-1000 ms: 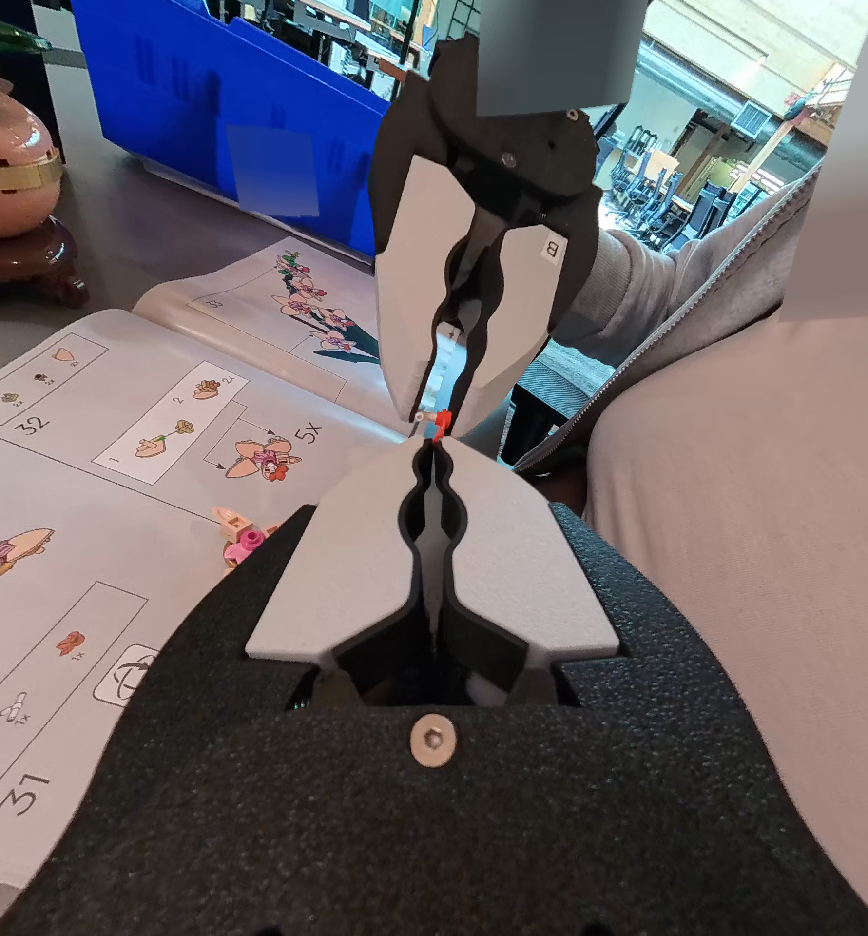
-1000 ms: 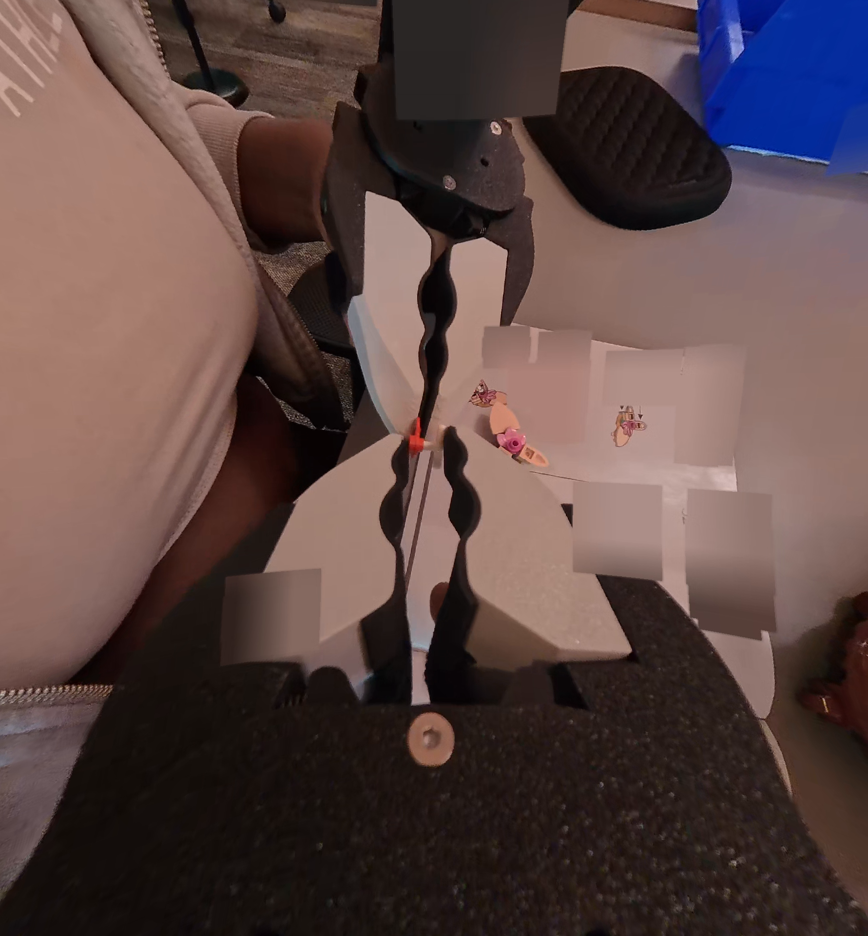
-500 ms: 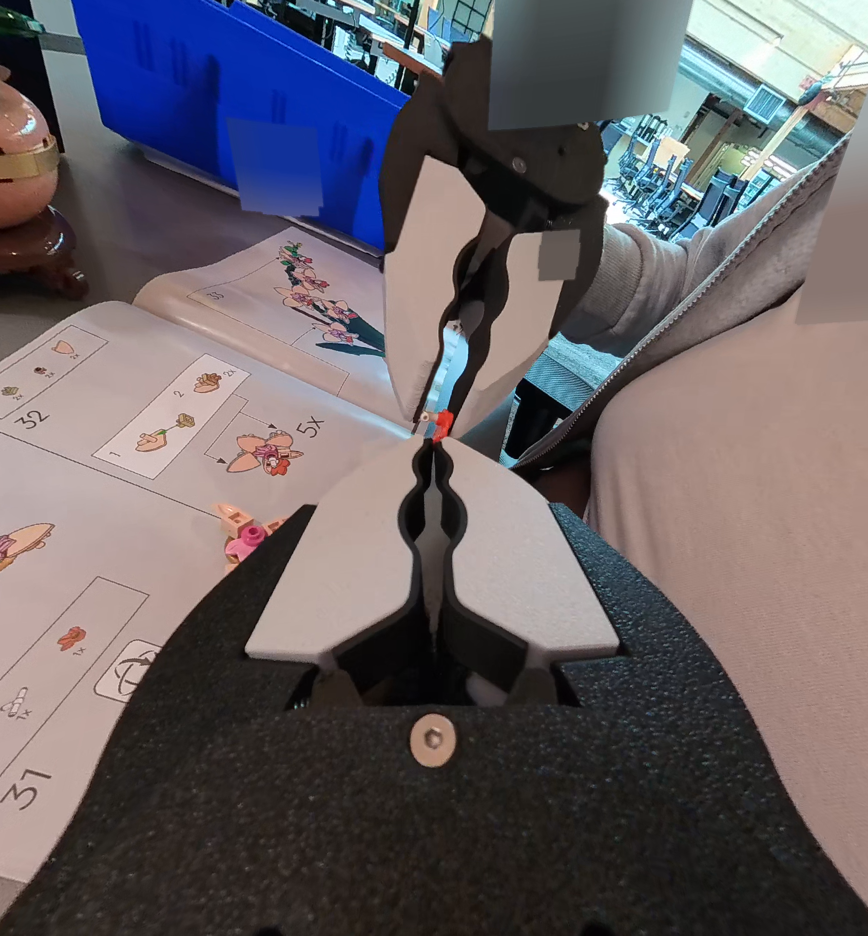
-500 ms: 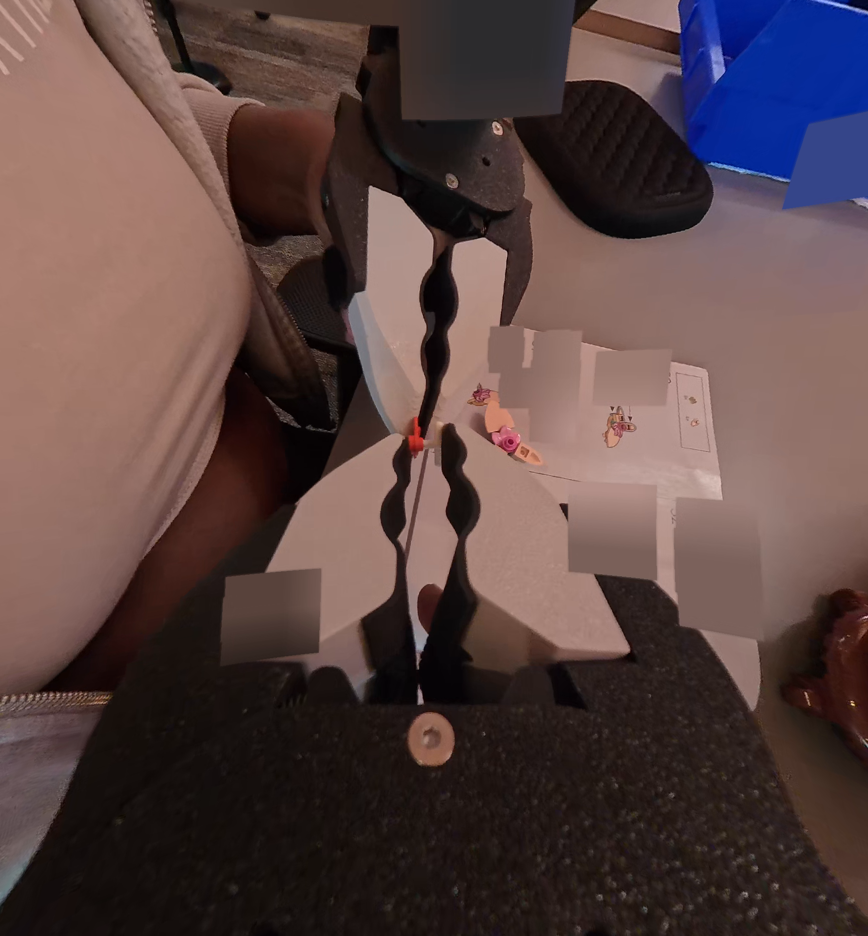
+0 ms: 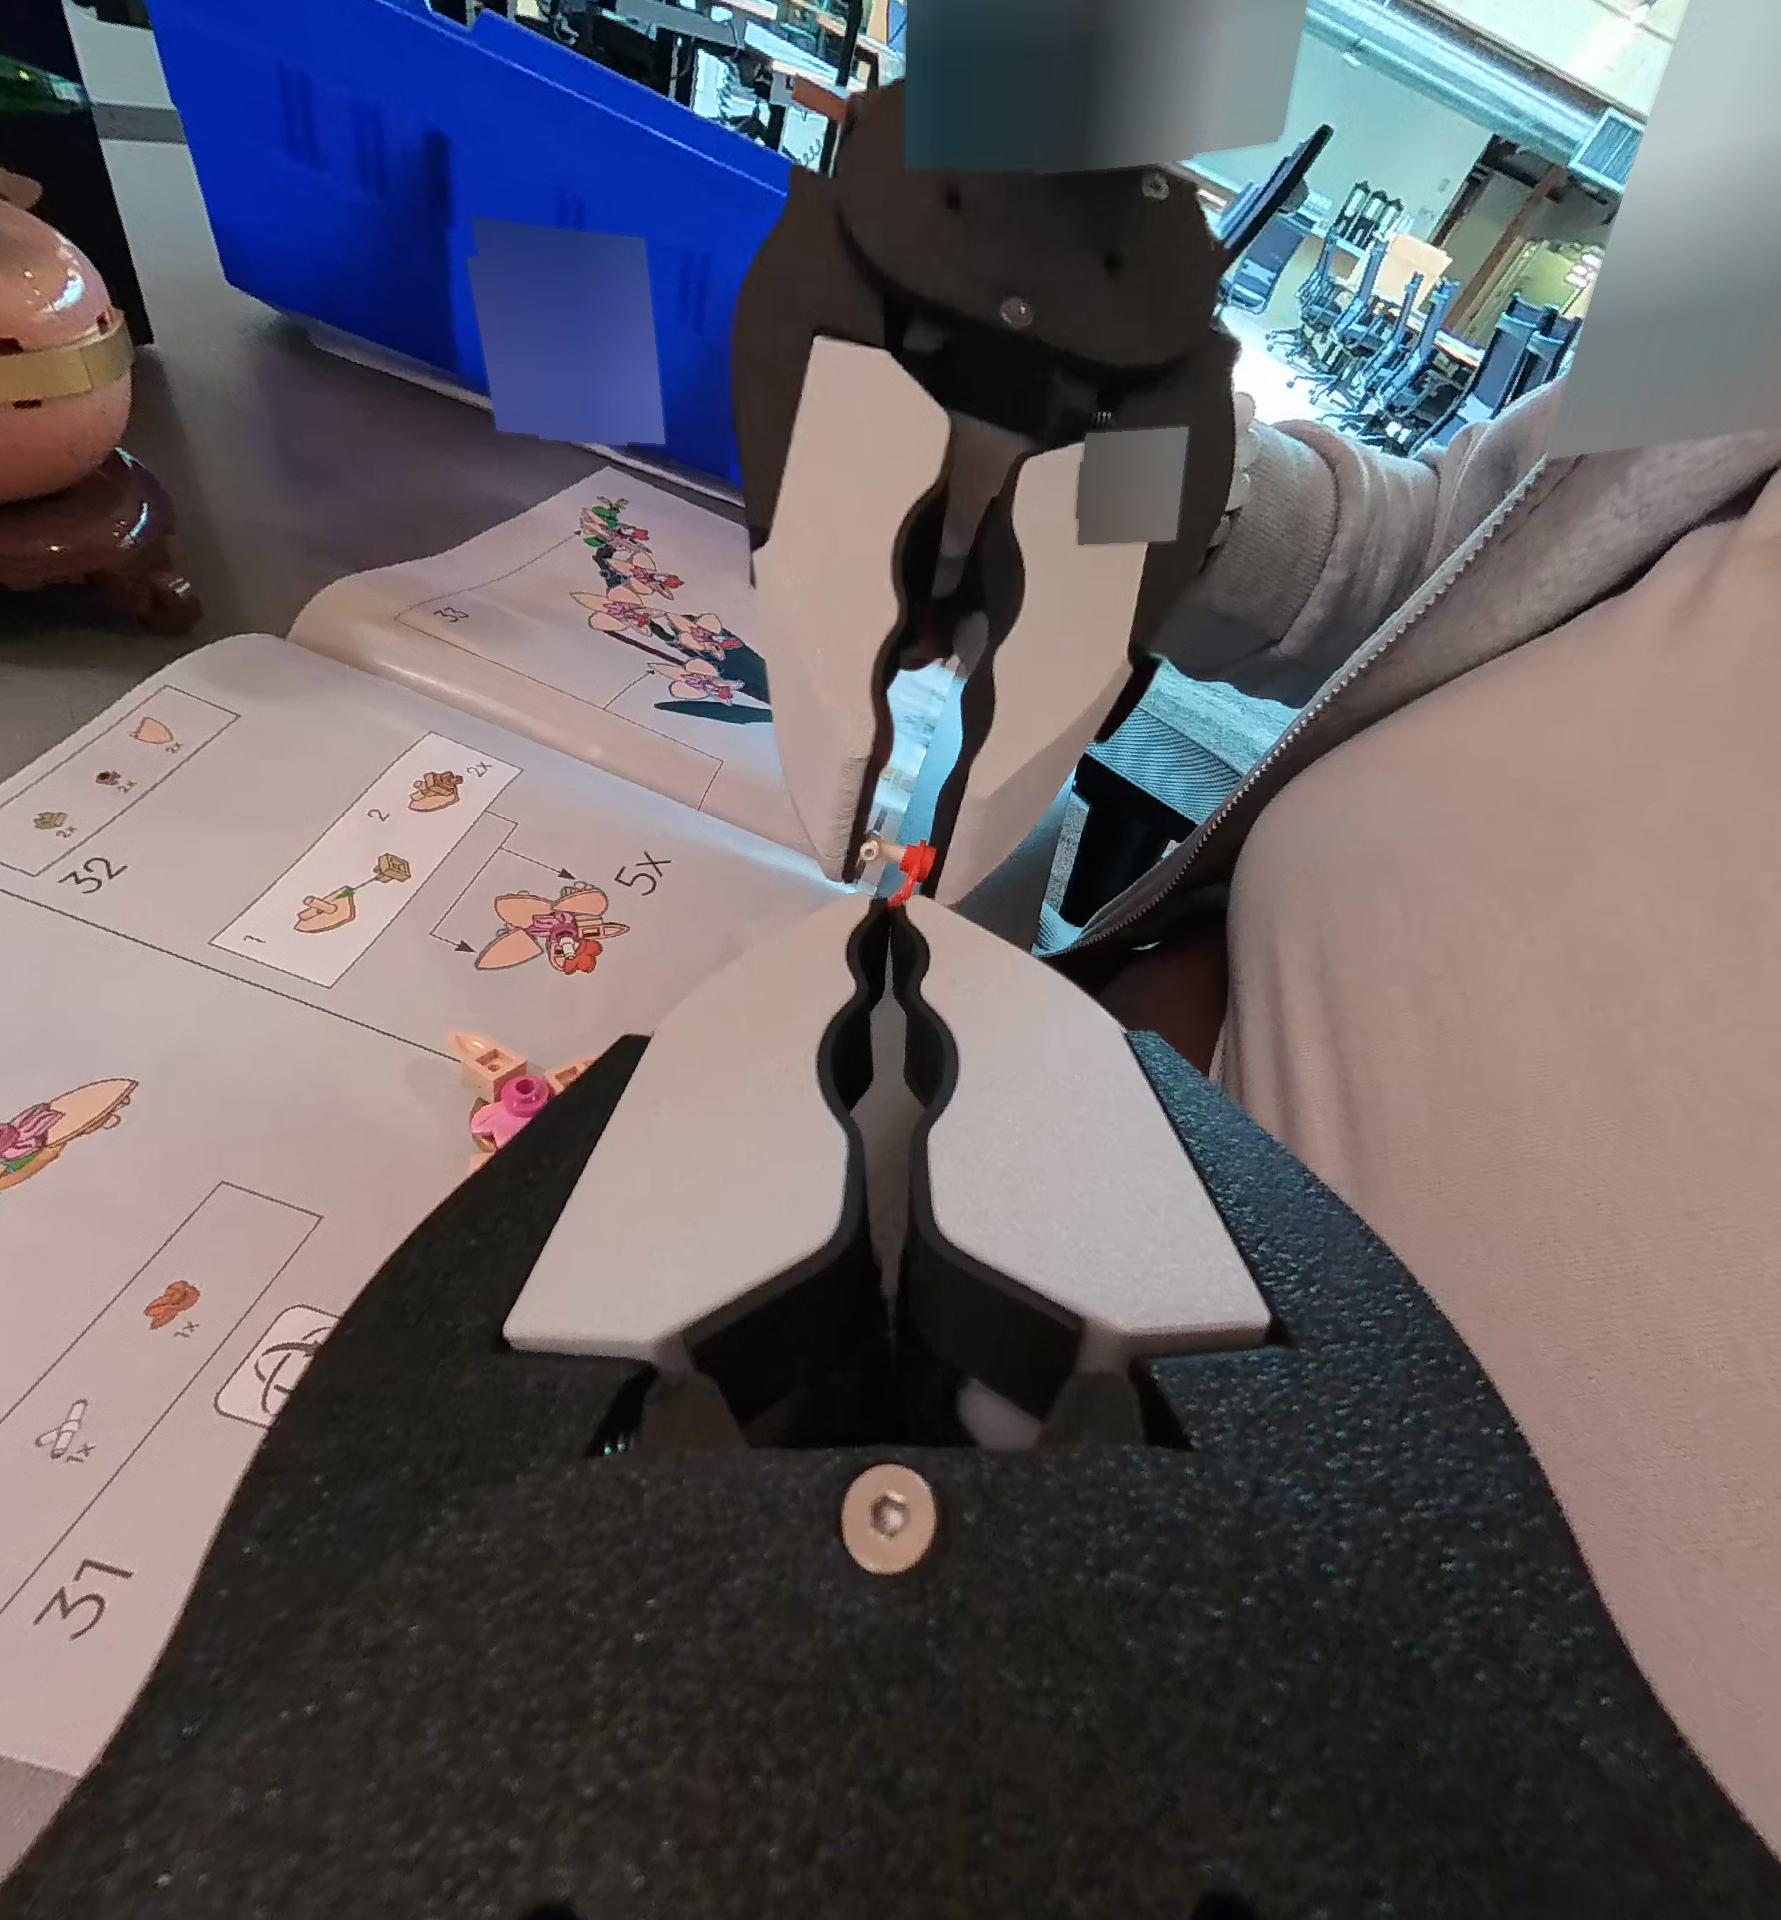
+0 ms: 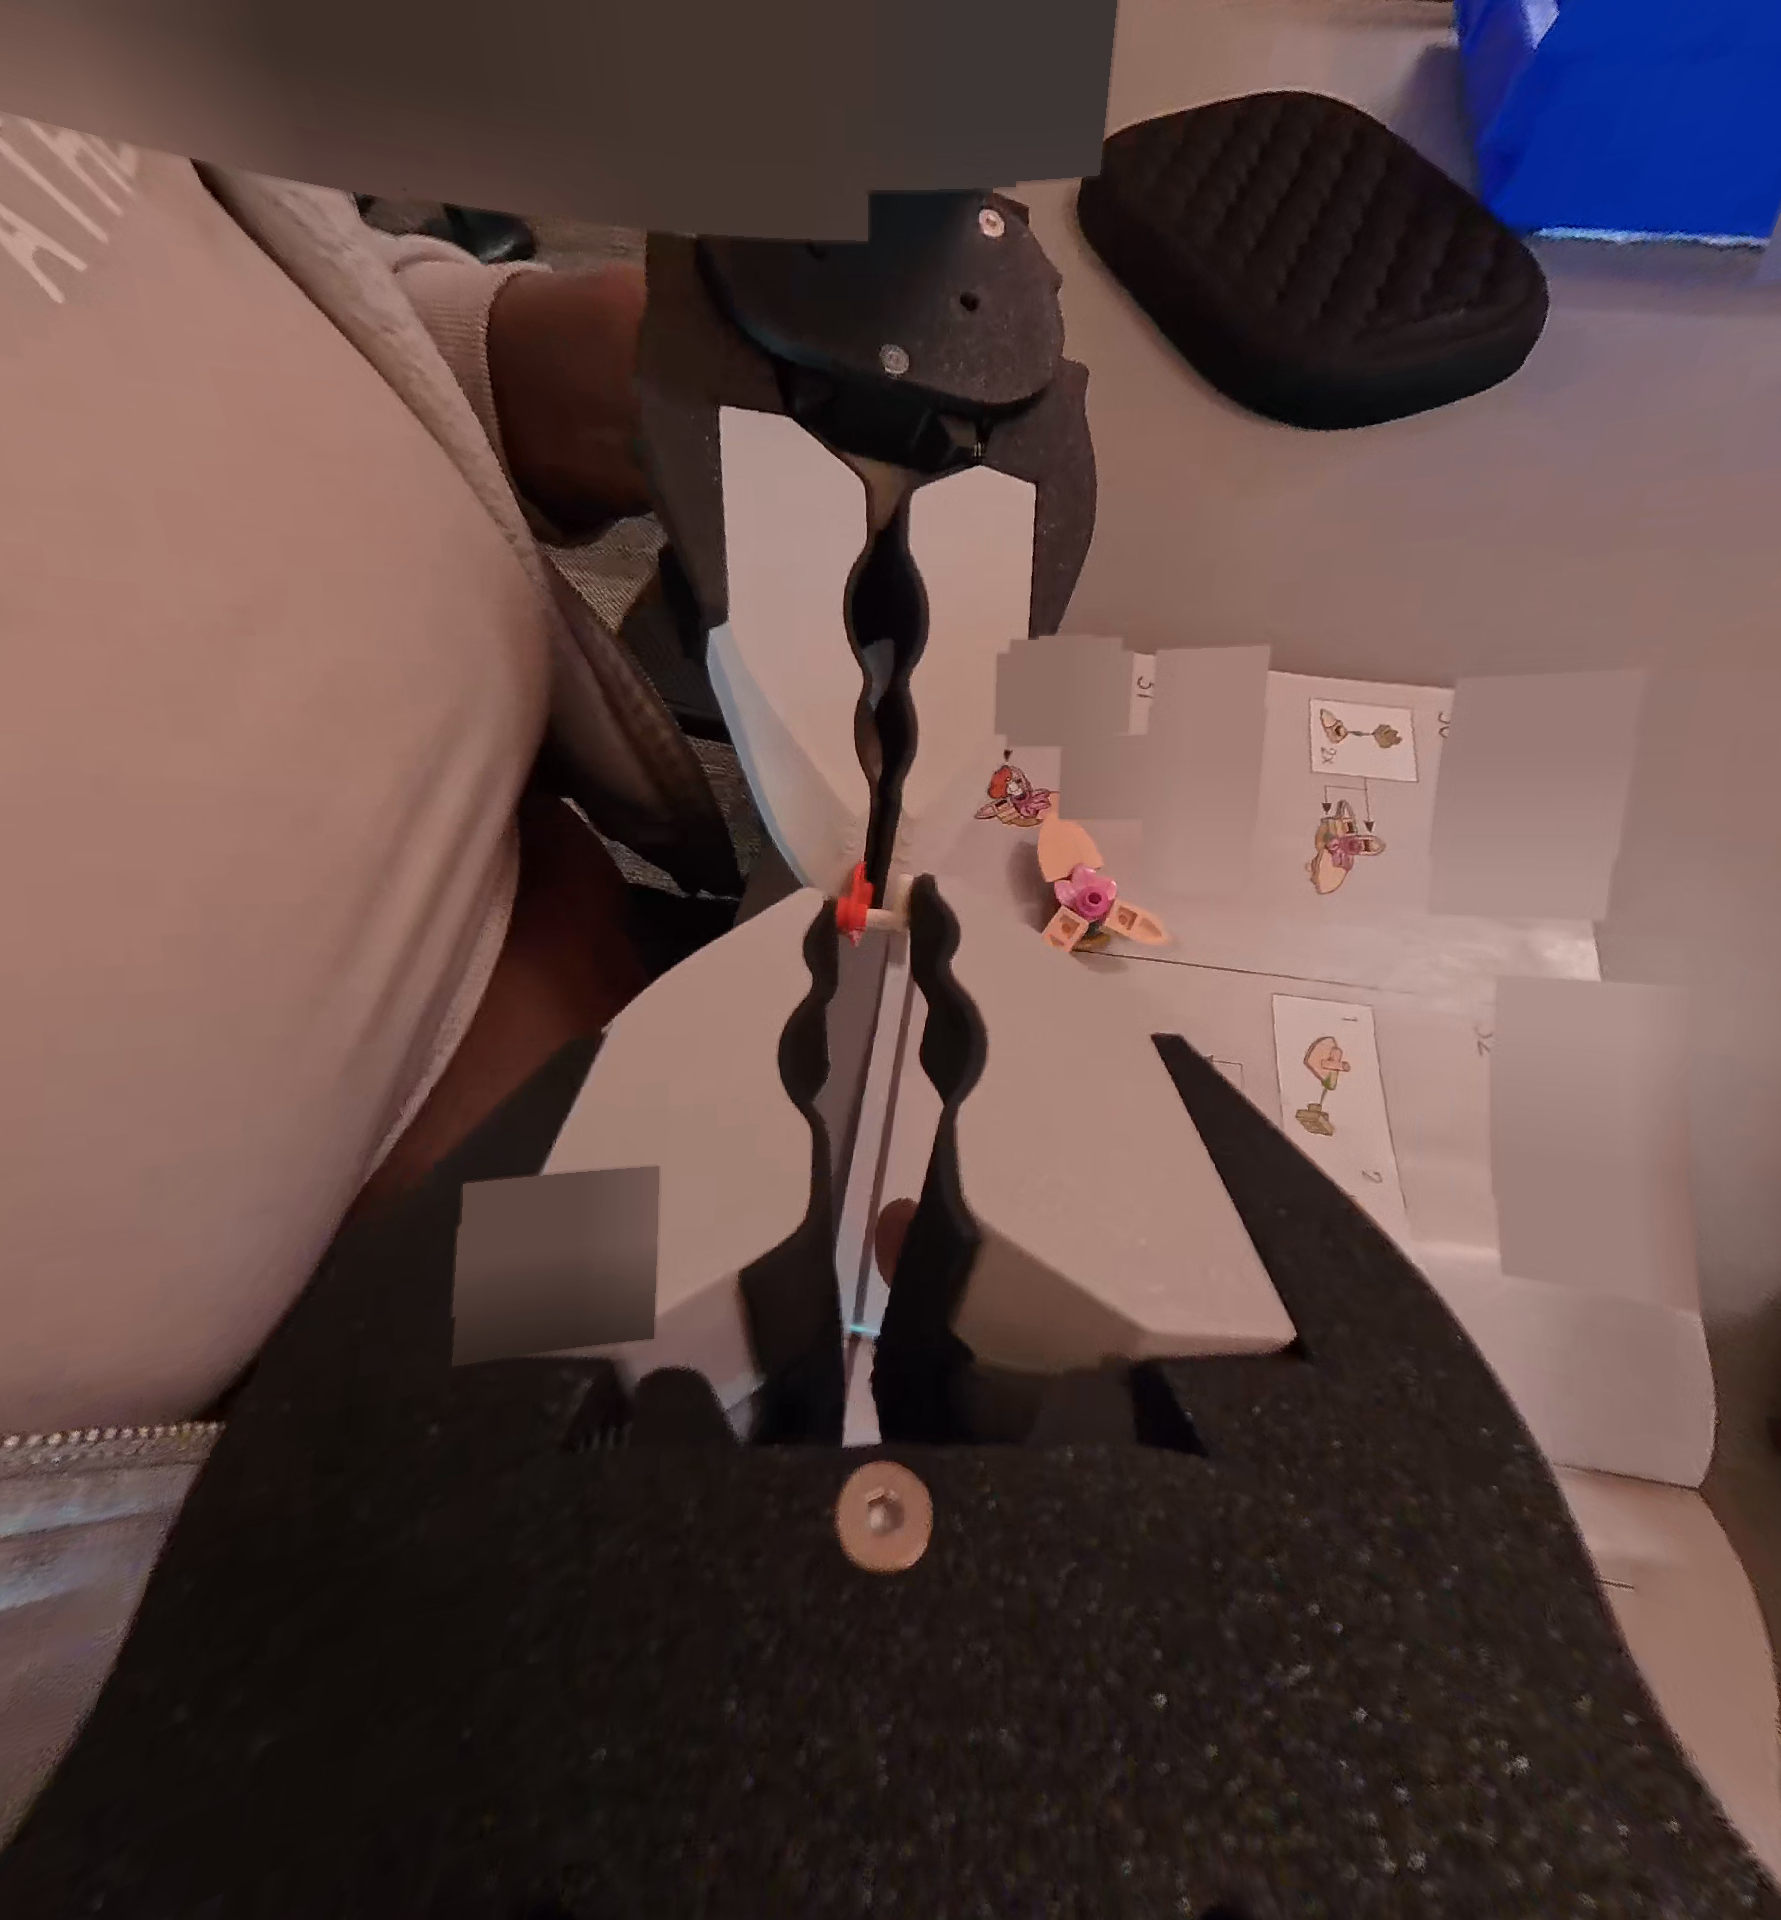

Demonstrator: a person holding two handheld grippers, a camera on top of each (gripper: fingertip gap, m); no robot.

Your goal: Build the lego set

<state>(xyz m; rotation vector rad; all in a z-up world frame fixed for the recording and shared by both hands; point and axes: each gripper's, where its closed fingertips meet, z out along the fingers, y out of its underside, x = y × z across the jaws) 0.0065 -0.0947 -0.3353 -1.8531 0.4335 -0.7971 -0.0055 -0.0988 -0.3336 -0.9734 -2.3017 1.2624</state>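
Note:
My left gripper and right gripper meet tip to tip in the air, over the table edge in front of a person's torso. The left gripper is shut on a tiny red piece, which also shows in the right wrist view. The right gripper is shut on a small white bar piece, seen in the left wrist view too. The two pieces touch each other. A pink and tan flower assembly lies on the open instruction booklet, also in the right wrist view.
A blue bin stands behind the booklet. A pink vase on a brown stand is at the far left. A black chair armrest lies beyond the table. The person's torso is close beside both grippers. Both grippers' tips are close together, under 4 cm apart.
Both grippers stay tip to tip with the red and white pieces between them. The pair has shifted only slightly over the booklet.

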